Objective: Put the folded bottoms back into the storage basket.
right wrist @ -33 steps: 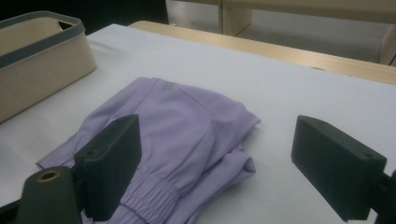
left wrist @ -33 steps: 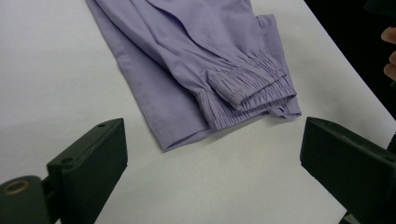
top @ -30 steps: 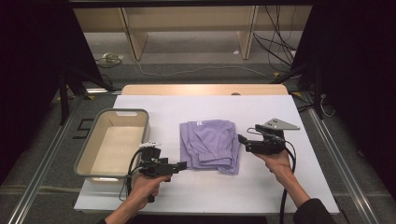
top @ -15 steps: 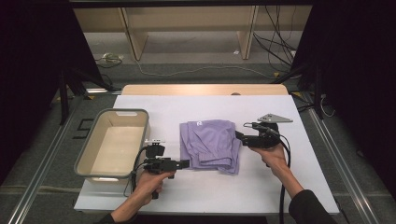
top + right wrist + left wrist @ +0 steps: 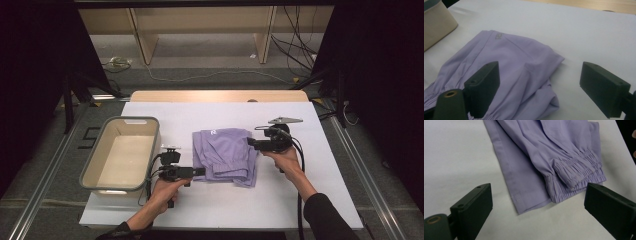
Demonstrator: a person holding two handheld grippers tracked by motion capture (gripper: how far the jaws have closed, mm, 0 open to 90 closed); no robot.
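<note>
A folded lilac garment (image 5: 225, 154) with gathered elastic hems lies in the middle of the white table top (image 5: 220, 210). My left gripper (image 5: 201, 171) is at the garment's near-left corner, jaws wide apart with nothing between them. In the left gripper view the garment (image 5: 544, 157) has its hemmed corner and gathered cuffs just beyond the open gripper (image 5: 537, 203). My right gripper (image 5: 250, 142) sits at the garment's right edge, open and empty. The right gripper view has the garment (image 5: 509, 72) spreading under the left jaw of the gripper (image 5: 539, 85).
A beige, grey-rimmed tub (image 5: 145, 122) stands empty at the table's left, close to my left hand; its corner (image 5: 436, 20) appears in the right gripper view. A wooden strip (image 5: 220, 96) edges the far side. Bare white surface lies to the right and front.
My left gripper has slid right to the garment's near-left corner. My right gripper has moved left and slightly away, up to the garment's right edge. The garment has not shifted.
</note>
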